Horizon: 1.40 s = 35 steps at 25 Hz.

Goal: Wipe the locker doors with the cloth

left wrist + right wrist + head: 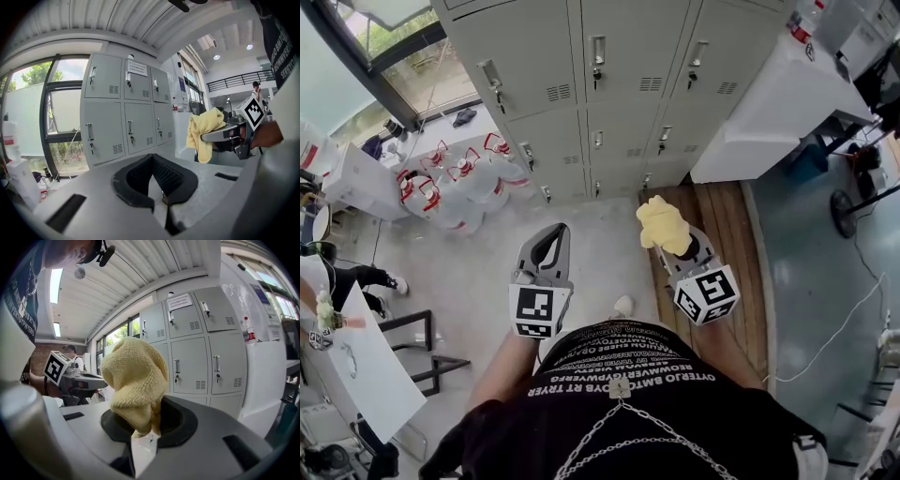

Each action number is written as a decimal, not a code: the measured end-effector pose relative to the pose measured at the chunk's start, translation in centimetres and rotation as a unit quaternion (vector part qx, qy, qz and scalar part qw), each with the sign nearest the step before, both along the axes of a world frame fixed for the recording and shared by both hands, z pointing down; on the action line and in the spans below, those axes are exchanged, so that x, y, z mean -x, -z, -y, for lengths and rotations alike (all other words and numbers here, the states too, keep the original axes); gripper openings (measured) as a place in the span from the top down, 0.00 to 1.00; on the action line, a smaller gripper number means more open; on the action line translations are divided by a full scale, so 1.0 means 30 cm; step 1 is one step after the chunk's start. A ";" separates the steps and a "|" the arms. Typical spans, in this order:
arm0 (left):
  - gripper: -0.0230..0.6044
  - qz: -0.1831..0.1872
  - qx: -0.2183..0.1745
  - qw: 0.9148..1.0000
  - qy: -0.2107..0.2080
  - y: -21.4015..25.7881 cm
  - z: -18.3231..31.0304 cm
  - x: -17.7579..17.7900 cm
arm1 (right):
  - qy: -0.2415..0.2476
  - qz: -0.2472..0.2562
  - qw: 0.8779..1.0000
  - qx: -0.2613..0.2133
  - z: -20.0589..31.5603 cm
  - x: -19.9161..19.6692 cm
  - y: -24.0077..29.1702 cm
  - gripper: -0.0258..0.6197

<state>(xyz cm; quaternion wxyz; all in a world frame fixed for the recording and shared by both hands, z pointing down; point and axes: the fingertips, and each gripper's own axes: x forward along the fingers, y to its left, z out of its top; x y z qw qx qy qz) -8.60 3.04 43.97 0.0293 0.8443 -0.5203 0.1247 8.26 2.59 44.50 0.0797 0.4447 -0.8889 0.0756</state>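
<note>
A bank of grey locker doors (609,94) with small handles stands ahead of me, also seen in the left gripper view (126,112) and the right gripper view (192,352). A yellow cloth (661,225) is bunched up in my right gripper (673,246), which is shut on it; the cloth (136,380) covers the jaw tips. My left gripper (553,231) is held beside it at the left, shut with nothing between its black pads (164,173). Both grippers are well short of the lockers, over the floor. From the left gripper view the cloth (202,133) hangs off to the right.
Several water jugs (455,183) with red handles stand on the floor left of the lockers. A white cabinet (769,103) adjoins the lockers on the right. A wooden platform (712,216) lies under my right gripper. A white table (356,366) is at my left.
</note>
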 end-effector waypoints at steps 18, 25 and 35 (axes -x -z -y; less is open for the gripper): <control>0.96 -0.001 -0.002 1.000 0.020 -0.005 0.262 -0.257 | 0.030 0.004 1.000 0.001 0.274 -0.233 -0.019 0.84; 0.96 0.003 0.008 1.000 0.019 -0.014 0.294 -0.285 | 0.030 0.012 0.999 0.015 0.302 -0.259 -0.047 0.84; 0.95 0.009 0.015 1.000 -0.002 -0.048 0.377 -0.298 | 0.011 0.018 1.000 0.022 0.370 -0.268 -0.084 0.84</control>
